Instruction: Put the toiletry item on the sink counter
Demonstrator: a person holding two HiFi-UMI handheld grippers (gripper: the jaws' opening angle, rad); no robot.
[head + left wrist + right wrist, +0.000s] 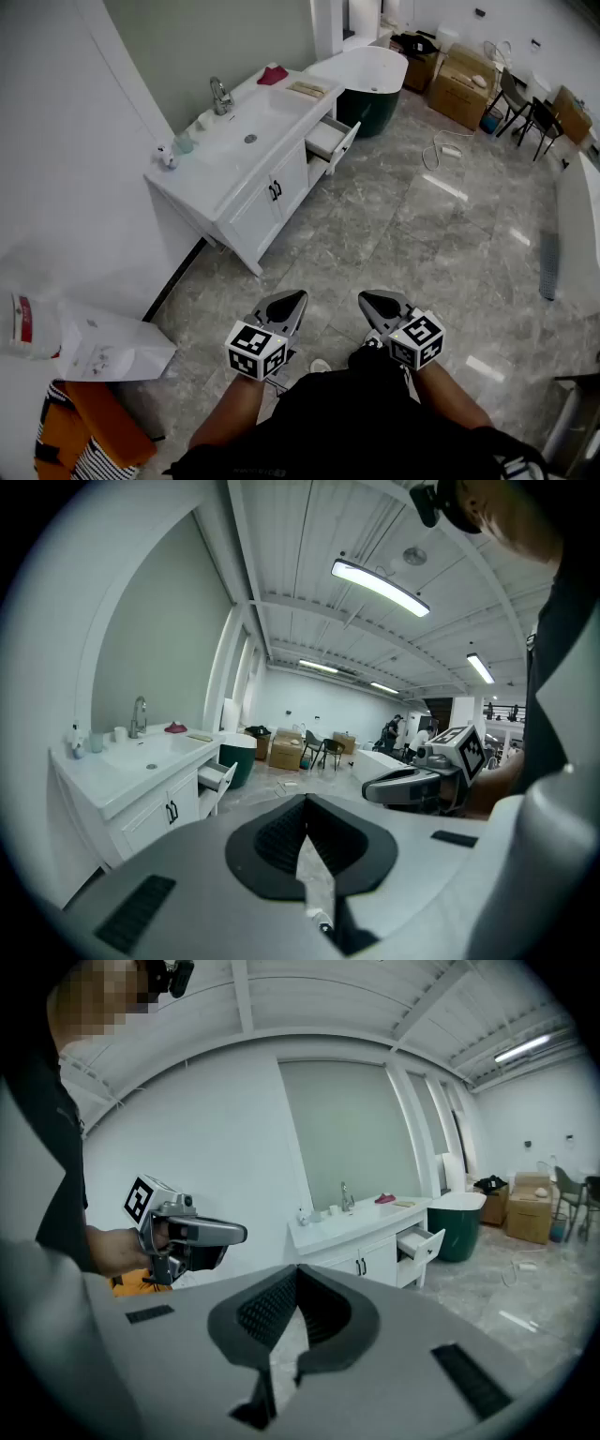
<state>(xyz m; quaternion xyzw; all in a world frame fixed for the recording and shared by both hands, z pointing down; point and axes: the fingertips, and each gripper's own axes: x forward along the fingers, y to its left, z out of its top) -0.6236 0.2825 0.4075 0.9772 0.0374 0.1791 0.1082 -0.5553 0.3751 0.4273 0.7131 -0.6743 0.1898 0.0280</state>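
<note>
Head view; both grippers' (300, 296) (365, 298) fingers (281, 310) together

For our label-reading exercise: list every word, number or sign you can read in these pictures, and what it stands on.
Nothing can be read.
White packet: red label, too small to read.
White bag: grey print, too blurred.
Marker cubes: black-and-white patterns, no words.

You're in a mock bathrm inside a big hall: sink counter (202, 178), tub (370, 70), boxes (464, 89), strip lights (380, 588) overhead.
</note>
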